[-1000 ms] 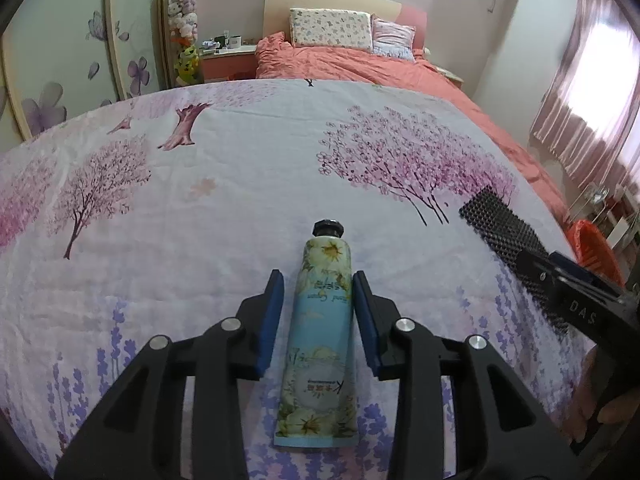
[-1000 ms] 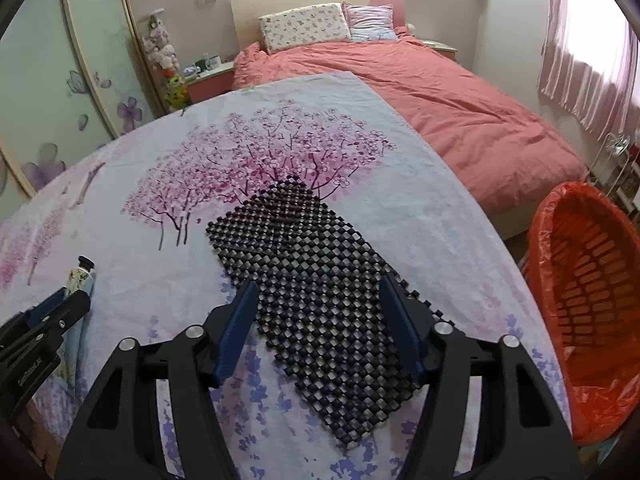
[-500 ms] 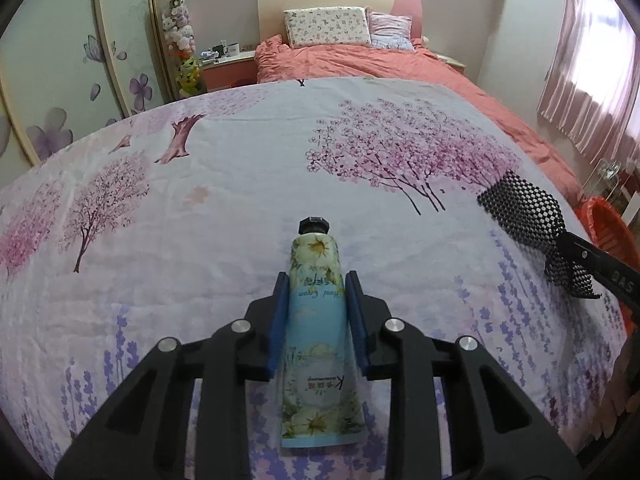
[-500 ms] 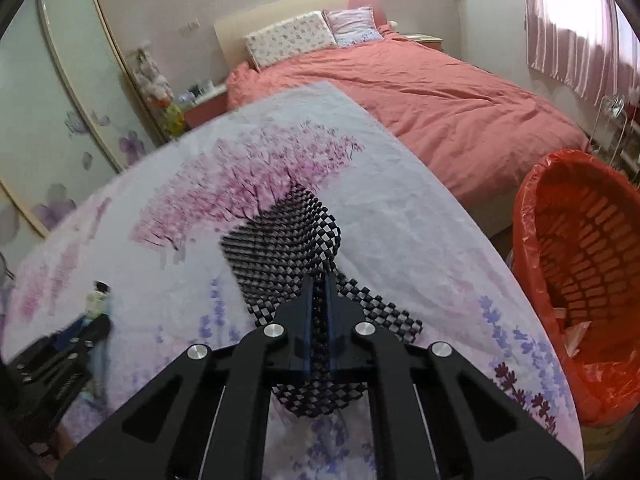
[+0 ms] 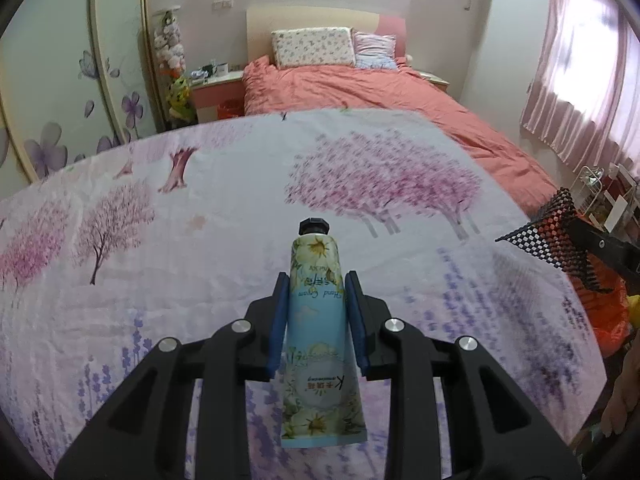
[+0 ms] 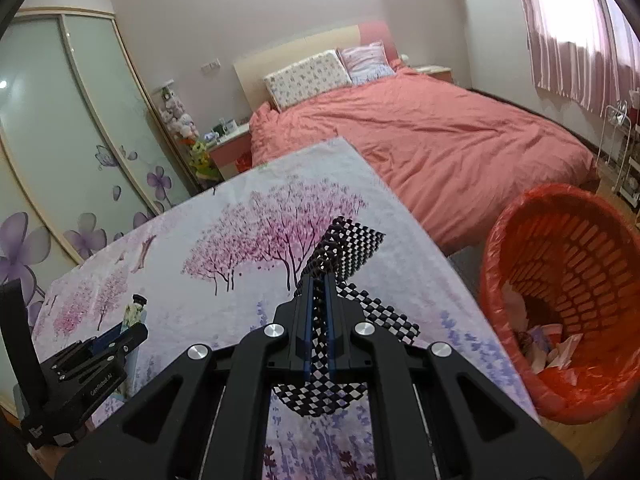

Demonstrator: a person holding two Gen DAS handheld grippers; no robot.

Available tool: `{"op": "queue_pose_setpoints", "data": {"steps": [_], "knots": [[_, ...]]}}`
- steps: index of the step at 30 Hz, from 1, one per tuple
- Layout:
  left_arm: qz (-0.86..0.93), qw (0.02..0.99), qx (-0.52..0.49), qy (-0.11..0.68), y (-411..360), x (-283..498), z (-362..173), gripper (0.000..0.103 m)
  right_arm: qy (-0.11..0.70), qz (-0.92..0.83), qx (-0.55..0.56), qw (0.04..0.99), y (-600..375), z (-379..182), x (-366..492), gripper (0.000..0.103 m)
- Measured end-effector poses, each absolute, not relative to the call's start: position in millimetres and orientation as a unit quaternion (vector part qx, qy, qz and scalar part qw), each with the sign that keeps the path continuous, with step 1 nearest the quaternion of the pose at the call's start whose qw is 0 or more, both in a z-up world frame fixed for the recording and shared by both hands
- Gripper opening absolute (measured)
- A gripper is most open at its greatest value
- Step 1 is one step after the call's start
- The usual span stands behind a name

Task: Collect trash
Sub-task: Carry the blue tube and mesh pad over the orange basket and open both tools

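My left gripper [image 5: 316, 286] is shut on a light blue hand cream tube [image 5: 318, 332] with a black cap and holds it above the flowered tablecloth [image 5: 200, 240]. The tube also shows in the right wrist view [image 6: 134, 312], in the left gripper [image 6: 116, 340]. My right gripper [image 6: 319, 280] is shut on a black mesh mat [image 6: 344, 248], which hangs crumpled above the table's right side. The mat also shows at the right edge of the left wrist view [image 5: 556, 232]. An orange trash basket [image 6: 568, 280] with a red liner stands on the floor right of the table.
The basket holds some paper scraps [image 6: 560, 352]. A bed with a coral cover [image 6: 420, 128] lies beyond the table. A wardrobe with flower decals [image 6: 60, 140] stands at the left. A nightstand [image 5: 216, 88] stands by the bed.
My left gripper closed on the tube and lifted it. My right gripper closed on the mesh mat, lifted it off the cloth and carried it right, toward the basket.
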State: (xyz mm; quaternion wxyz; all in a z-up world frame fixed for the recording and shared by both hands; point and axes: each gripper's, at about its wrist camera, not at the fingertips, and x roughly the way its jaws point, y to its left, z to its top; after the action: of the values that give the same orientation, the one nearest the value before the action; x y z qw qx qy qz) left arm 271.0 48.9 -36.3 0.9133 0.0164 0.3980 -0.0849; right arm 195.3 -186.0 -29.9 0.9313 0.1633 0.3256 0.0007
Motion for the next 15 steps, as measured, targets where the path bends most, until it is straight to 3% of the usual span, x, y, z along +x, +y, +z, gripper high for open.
{"op": "queue_pose_setpoints", "data": {"steps": [15], "knots": [[-0.143, 0.919, 0.03, 0.367, -10, 240, 15, 0.028, 0.266, -0.006, 0.181, 0.947, -222, 6, 158, 0.005]]}}
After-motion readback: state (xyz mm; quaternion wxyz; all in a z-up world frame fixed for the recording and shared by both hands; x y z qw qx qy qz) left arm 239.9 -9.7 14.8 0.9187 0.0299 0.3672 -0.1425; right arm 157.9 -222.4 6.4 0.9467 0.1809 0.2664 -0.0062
